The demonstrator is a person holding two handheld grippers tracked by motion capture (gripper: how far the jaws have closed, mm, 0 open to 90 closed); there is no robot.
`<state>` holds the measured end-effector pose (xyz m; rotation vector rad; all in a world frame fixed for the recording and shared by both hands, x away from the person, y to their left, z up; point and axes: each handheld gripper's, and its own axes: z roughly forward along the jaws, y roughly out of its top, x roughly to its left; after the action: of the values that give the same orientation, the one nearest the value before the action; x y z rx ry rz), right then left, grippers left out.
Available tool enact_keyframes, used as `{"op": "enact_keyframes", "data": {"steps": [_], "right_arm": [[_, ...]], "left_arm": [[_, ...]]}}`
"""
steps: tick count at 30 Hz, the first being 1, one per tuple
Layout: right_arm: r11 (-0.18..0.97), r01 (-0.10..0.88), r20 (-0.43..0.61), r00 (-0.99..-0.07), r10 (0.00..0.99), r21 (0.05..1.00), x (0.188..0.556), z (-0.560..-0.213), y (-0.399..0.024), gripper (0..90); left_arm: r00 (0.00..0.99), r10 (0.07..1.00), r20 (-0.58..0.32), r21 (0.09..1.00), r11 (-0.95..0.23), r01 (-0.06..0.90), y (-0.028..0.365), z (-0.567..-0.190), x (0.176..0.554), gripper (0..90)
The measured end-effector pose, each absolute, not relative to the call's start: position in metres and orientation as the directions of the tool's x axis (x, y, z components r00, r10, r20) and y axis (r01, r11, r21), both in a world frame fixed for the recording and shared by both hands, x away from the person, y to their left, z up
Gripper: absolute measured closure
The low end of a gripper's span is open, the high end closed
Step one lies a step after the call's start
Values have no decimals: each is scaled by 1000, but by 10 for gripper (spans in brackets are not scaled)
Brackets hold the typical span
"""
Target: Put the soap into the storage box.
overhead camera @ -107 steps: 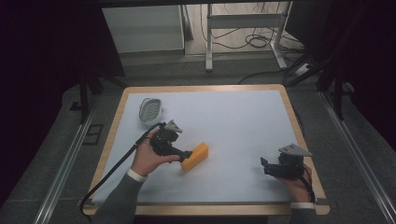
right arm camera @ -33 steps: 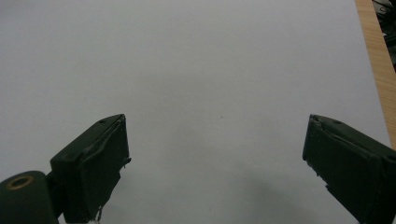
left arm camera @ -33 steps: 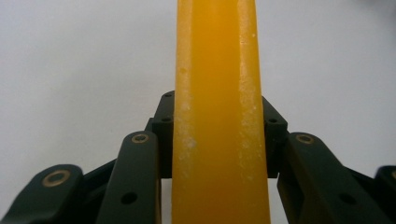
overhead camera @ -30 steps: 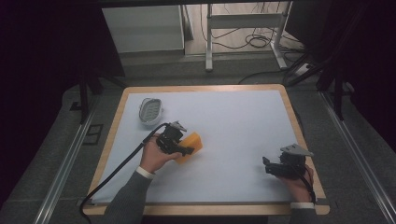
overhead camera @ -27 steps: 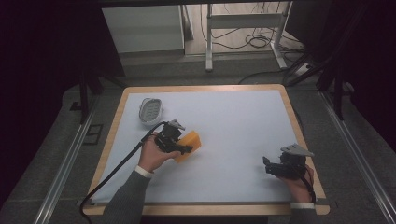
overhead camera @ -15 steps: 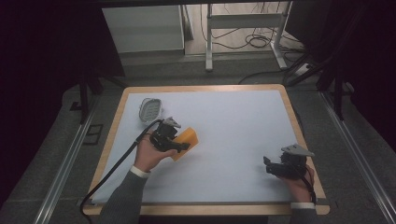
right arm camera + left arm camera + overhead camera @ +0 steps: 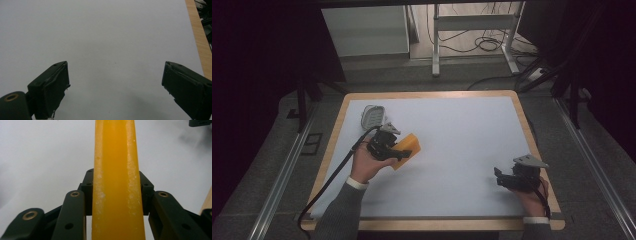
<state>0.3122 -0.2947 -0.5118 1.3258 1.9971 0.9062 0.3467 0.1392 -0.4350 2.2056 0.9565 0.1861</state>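
An orange-yellow flat block (image 7: 406, 148) is held above the white table top, left of the middle. My left gripper (image 7: 393, 150) is shut on it. In the left gripper view the block (image 7: 115, 180) stands edge-on between the two black jaws, and both pads press its sides. My right gripper (image 7: 502, 178) rests near the table's front right corner, pointing left. Its jaws stand wide apart in the right gripper view (image 7: 117, 90), with bare white surface between them.
A small grey-white ribbed object (image 7: 373, 116) lies at the table's back left, just beyond the left hand. The wooden table rim (image 7: 532, 131) runs close to the right gripper. A black cable (image 7: 328, 184) trails from the left gripper off the front left.
The left hand has lifted the orange block and carried it back and slightly left across the table. The right gripper has stayed where it was.
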Motion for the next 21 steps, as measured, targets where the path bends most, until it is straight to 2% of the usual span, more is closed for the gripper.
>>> {"op": "enact_keyframes", "data": {"steps": [21], "right_arm": [[269, 553, -85, -336, 938, 788, 313, -512, -296, 74]], "left_arm": [[693, 712, -117, 705, -432, 563, 160, -421, 352, 611]]}}
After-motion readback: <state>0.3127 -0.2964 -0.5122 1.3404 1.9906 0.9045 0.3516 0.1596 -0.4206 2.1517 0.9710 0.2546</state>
